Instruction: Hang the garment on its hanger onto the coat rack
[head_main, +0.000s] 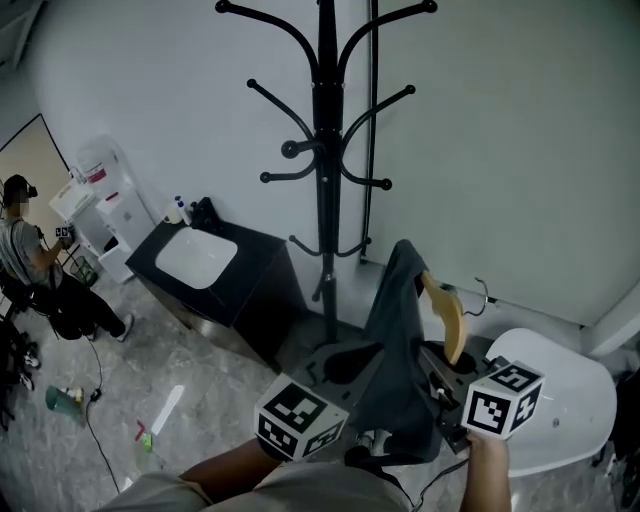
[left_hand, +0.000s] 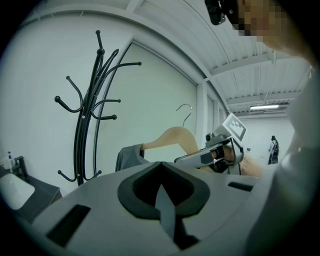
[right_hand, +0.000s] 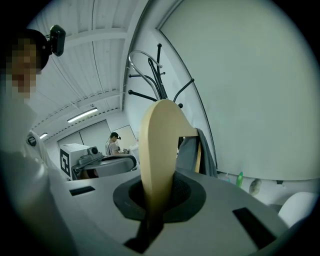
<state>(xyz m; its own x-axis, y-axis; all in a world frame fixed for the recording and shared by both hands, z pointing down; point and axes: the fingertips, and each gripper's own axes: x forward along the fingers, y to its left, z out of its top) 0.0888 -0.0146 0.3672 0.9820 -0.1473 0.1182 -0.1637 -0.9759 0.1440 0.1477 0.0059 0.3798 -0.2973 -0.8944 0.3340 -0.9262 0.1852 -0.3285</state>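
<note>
While the right gripper (right_hand: 157, 200) stands clenched on the broad end of the pale wooden hanger (right_hand: 159, 150), the left gripper (left_hand: 162, 187) has its jaws pressed together on a thin fold of the grey garment (head_main: 400, 350). The garment drapes over the hanger's far arm and hangs down between the two grippers, low in the head view. At the hanger's top sits a metal hook (left_hand: 186, 111), free in the air and touching nothing.

Beyond them the black coat rack (head_main: 325, 150) stands upright against the pale wall (head_main: 520, 150), its curved pegs bare — hanger and garment are held in front of its lower pole, apart from every peg. To the rack's left sits a black cabinet (head_main: 255, 285) with a white basin (head_main: 195, 258) set into its top. A white rounded table (head_main: 570, 410) shows at the lower right, just beside the right gripper. A person (head_main: 25, 260) stands at the far left edge, well apart — back by the grey marbled floor (head_main: 170, 350).
</note>
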